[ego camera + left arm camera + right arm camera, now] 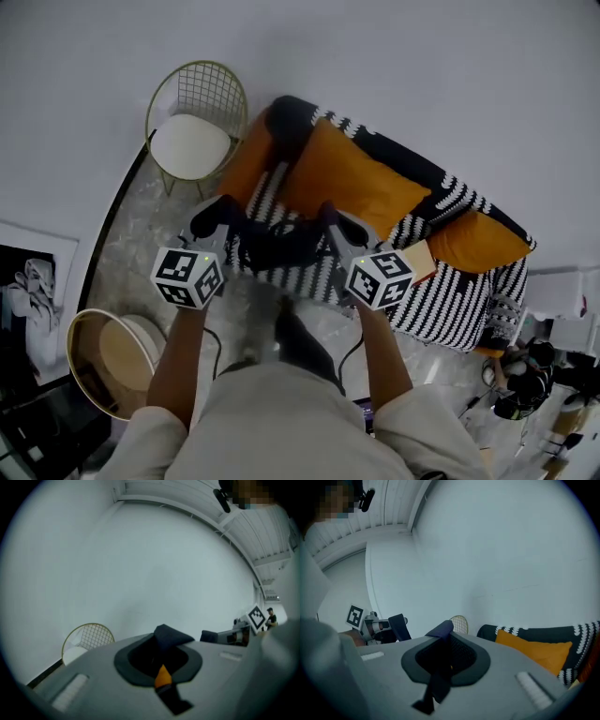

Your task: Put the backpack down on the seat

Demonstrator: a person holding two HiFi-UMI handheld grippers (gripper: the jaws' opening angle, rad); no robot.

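Observation:
A dark backpack [277, 246] hangs between my two grippers, over the front of a black-and-white striped sofa [450, 309] with orange cushions [352, 178]. My left gripper [214, 220] is shut on a dark strap [169, 637] of the backpack. My right gripper [335, 223] is shut on another dark strap [440, 631]. In the left gripper view the left gripper [159, 657] has its jaws closed round the fabric. The right gripper [444, 660] looks the same in its own view. Most of the bag is hidden in both gripper views.
A gold wire chair [197, 117] with a white seat pad stands left of the sofa, against the white wall. A round side table [103, 361] sits at lower left. Clutter and gear lie on the floor at far right [530, 375].

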